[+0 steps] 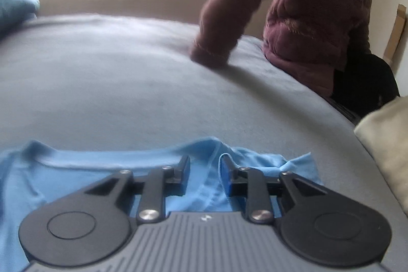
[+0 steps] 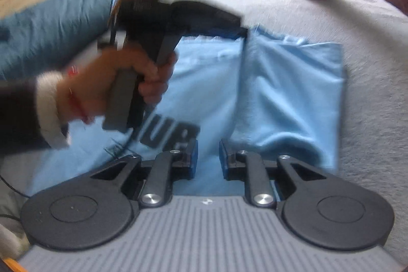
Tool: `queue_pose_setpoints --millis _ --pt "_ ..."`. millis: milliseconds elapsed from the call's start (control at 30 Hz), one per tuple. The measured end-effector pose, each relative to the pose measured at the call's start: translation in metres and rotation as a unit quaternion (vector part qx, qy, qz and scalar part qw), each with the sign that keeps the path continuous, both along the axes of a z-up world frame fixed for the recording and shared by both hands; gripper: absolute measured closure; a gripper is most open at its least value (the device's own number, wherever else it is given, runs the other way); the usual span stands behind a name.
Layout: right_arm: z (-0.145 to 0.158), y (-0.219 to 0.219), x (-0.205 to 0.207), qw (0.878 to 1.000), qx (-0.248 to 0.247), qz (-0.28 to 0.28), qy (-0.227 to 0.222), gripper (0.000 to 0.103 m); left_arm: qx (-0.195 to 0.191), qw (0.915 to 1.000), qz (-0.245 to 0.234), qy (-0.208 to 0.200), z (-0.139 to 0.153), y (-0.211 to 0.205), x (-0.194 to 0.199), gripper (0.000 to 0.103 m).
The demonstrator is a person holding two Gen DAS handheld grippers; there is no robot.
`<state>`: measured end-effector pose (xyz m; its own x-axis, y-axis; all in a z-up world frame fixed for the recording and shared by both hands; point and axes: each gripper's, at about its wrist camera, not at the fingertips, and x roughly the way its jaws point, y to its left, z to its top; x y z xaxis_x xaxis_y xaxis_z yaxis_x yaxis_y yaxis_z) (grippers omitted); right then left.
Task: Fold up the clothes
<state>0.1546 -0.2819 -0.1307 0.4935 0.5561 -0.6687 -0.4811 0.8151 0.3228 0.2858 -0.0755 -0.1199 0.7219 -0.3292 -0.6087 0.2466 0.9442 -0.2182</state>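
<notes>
Grey bedding covers the bed (image 1: 122, 83) across both views. Low in the left wrist view, the left tool (image 1: 202, 170) stands spread with a hemmed ridge of the light blue T-shirt (image 1: 76, 175) between its pads, not pinched. Low in the right wrist view, the right tool (image 2: 207, 157) is likewise parted over the shirt's print. Farther back, upper right, a maroon sleeve (image 1: 229, 24) rests on the bedding.
</notes>
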Motion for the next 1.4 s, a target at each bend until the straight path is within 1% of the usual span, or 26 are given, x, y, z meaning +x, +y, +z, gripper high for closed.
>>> queue_pose_setpoints --millis 33,67,100,133,167,233,300,367,400,467,500,600,633,733,833,900,933,1000,1100,1167,1200,1233,1300,1333,1367,1400 --pt "0.004 -0.010 0.000 1.000 0.018 -0.014 -0.001 0.086 0.006 0.9999 -0.003 -0.010 0.003 0.000 -0.003 0.064" --pt "0.007 -0.021 0.003 0.999 0.037 -0.036 0.001 0.086 0.012 0.9998 -0.008 -0.014 0.004 -0.002 -0.004 0.051" --pt "0.008 -0.031 0.007 0.997 0.043 -0.061 0.004 0.086 0.019 0.9996 -0.013 -0.019 0.006 -0.004 -0.006 0.047" --pt "0.008 -0.041 0.010 0.995 0.050 -0.086 0.007 0.086 0.024 0.9993 -0.018 -0.022 0.007 -0.006 -0.007 0.046" --pt "0.007 -0.049 0.014 0.993 0.047 -0.111 0.010 0.085 0.021 0.9994 -0.024 -0.013 0.006 -0.006 -0.006 0.046" --pt "0.003 -0.059 0.019 0.989 0.045 -0.142 0.017 0.084 0.010 0.9994 -0.034 0.008 0.003 -0.006 -0.003 0.046" --pt "0.003 -0.054 0.019 0.990 0.013 -0.138 0.005 0.084 0.001 0.9992 -0.032 0.025 -0.001 -0.004 0.000 0.046" --pt "0.004 -0.036 0.012 0.994 -0.055 -0.091 -0.036 0.084 -0.005 0.9988 -0.028 0.039 -0.004 -0.001 0.002 0.046" --pt "0.003 -0.023 0.006 0.991 -0.102 -0.055 -0.063 0.084 -0.007 0.9987 -0.025 0.043 -0.005 0.002 0.002 0.046" --pt "-0.001 0.002 -0.006 0.976 -0.184 0.013 -0.115 0.084 -0.012 0.9985 -0.018 0.050 -0.006 0.008 0.001 0.046" --pt "-0.004 0.014 -0.013 0.965 -0.219 0.045 -0.140 0.084 -0.016 0.9983 -0.017 0.052 -0.005 0.010 0.002 0.046" --pt "-0.010 0.037 -0.020 0.948 -0.253 0.099 -0.165 0.083 -0.025 0.9975 -0.023 0.061 -0.003 0.015 0.001 0.046" --pt "-0.011 0.043 -0.023 0.946 -0.253 0.112 -0.170 0.083 -0.027 0.9972 -0.024 0.065 -0.003 0.015 0.002 0.046" --pt "-0.017 0.061 -0.026 0.932 -0.272 0.151 -0.187 0.081 -0.030 0.9956 -0.033 0.082 -0.006 0.011 0.005 0.046" --pt "-0.027 0.075 -0.029 0.916 -0.309 0.167 -0.194 0.081 -0.031 0.9946 -0.038 0.092 -0.010 0.007 0.004 0.048" --pt "-0.029 0.076 -0.024 0.919 -0.309 0.159 -0.188 0.089 -0.034 0.9944 -0.040 0.092 -0.011 0.007 0.001 0.050" --pt "-0.027 0.074 -0.020 0.924 -0.304 0.148 -0.178 0.098 -0.036 0.9942 -0.042 0.092 -0.010 0.008 0.000 0.051" --pt "-0.013 0.069 -0.018 0.939 -0.274 0.130 -0.162 0.098 -0.040 0.9938 -0.048 0.092 -0.009 0.010 -0.001 0.051" --pt "0.010 0.057 -0.022 0.964 -0.207 0.117 -0.123 0.098 -0.041 0.9938 -0.051 0.089 -0.007 0.014 -0.003 0.052" --pt "0.012 0.052 -0.023 0.975 -0.172 0.112 -0.089 0.098 -0.040 0.9938 -0.048 0.092 -0.009 0.013 -0.002 0.052" --pt "0.009 0.049 -0.020 0.979 -0.156 0.111 -0.068 0.097 -0.039 0.9939 -0.046 0.093 -0.010 0.013 -0.002 0.052" --pt "0.004 0.047 -0.019 0.983 -0.144 0.105 -0.052 0.094 -0.038 0.9941 -0.045 0.091 -0.010 0.012 -0.003 0.052" --pt "-0.004 0.046 -0.020 0.986 -0.135 0.097 -0.023 0.087 -0.036 0.9947 -0.044 0.086 -0.010 0.011 -0.004 0.052" --pt "-0.005 0.045 -0.021 0.987 -0.132 0.094 -0.013 0.078 -0.032 0.9952 -0.045 0.082 -0.009 0.011 -0.006 0.052" --pt "-0.001 0.040 -0.024 0.988 -0.122 0.090 -0.013 0.075 -0.028 0.9957 -0.049 0.074 -0.007 0.011 -0.009 0.052" --pt "0.003 0.036 -0.026 0.990 -0.112 0.087 -0.014 0.074 -0.023 0.9961 -0.054 0.066 -0.005 0.012 -0.013 0.052"
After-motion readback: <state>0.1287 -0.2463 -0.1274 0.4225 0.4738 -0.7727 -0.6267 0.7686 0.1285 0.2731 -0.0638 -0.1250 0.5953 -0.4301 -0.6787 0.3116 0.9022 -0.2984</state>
